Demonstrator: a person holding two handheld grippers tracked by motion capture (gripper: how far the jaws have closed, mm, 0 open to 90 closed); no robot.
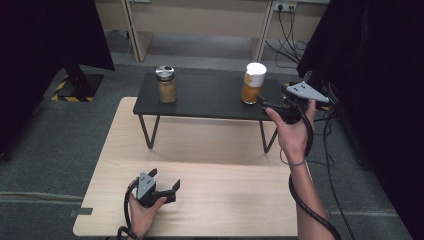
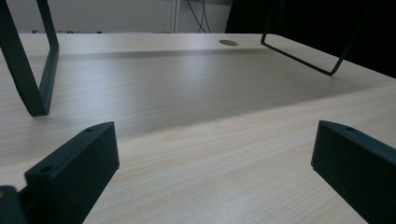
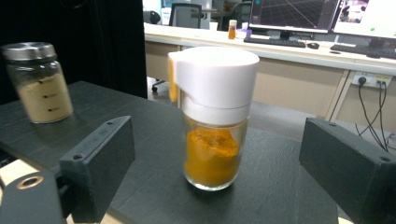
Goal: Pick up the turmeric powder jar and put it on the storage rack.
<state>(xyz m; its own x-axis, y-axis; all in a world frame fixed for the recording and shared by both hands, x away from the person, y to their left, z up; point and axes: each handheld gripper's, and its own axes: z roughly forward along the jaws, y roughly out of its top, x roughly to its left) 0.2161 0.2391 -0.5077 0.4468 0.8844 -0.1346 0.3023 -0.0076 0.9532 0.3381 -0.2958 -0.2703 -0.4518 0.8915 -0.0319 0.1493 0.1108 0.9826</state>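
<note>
A glass jar with a white cap (image 1: 253,83) and orange powder stands on the right part of a low black table (image 1: 200,97). My right gripper (image 1: 272,98) is just to its right at the table's edge, open. In the right gripper view the jar (image 3: 212,116) stands upright ahead of my right gripper (image 3: 219,137), with clear gaps to both jaws. A second jar with a metal lid (image 1: 166,84) and beige powder stands at the table's left. My left gripper (image 1: 165,179) rests low over the wooden table (image 1: 225,200), open, with nothing between the jaws of the left gripper (image 2: 215,144).
The black table stands on thin metal legs (image 2: 37,84) on the far half of the wooden table. Dark curtains hang on both sides. Cables (image 1: 292,35) and a desk lie on the floor beyond. The metal-lid jar (image 3: 39,81) is at the left in the right gripper view.
</note>
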